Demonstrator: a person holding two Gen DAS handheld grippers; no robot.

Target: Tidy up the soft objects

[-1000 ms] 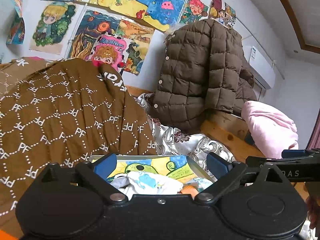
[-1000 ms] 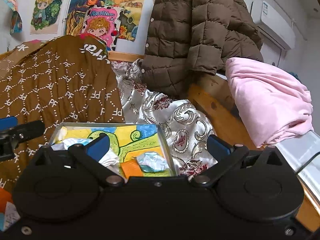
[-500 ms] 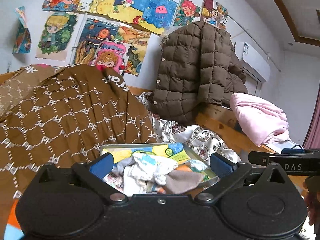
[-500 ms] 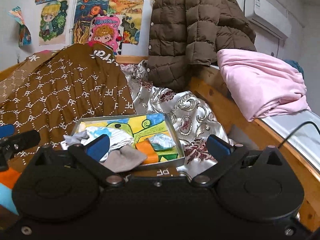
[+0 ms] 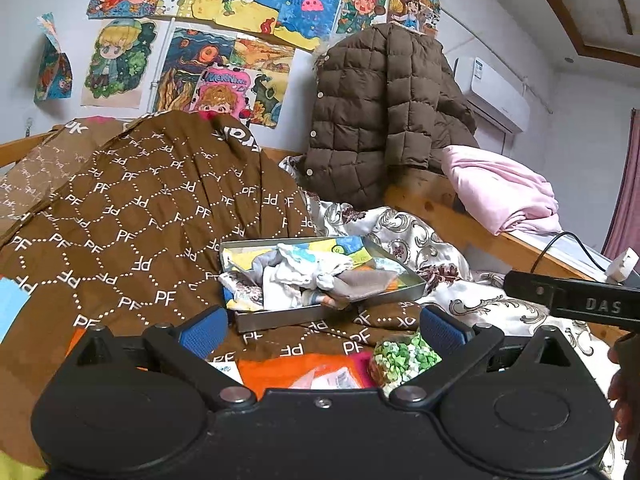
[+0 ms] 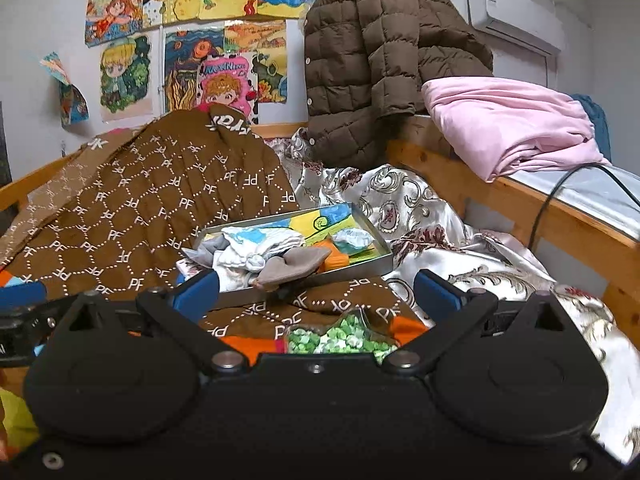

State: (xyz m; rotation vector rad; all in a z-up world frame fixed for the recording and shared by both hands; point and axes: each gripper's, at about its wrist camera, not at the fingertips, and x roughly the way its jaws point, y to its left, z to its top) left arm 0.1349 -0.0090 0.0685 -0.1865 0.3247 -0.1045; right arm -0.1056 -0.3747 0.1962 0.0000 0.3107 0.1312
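I am holding my left gripper (image 5: 322, 326) and right gripper (image 6: 316, 290) wide apart, gripping nothing. Both are hovering over the tray (image 5: 280, 314) sitting on the bed's brown quilt (image 5: 132, 216).

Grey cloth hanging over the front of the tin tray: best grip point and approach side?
Grip the grey cloth at its pinched waist, where it narrows like a bow over the tin tray front rim. Probably come from the near side, slightly above: that part sticks out past the rim, clear of the white socks behind it.
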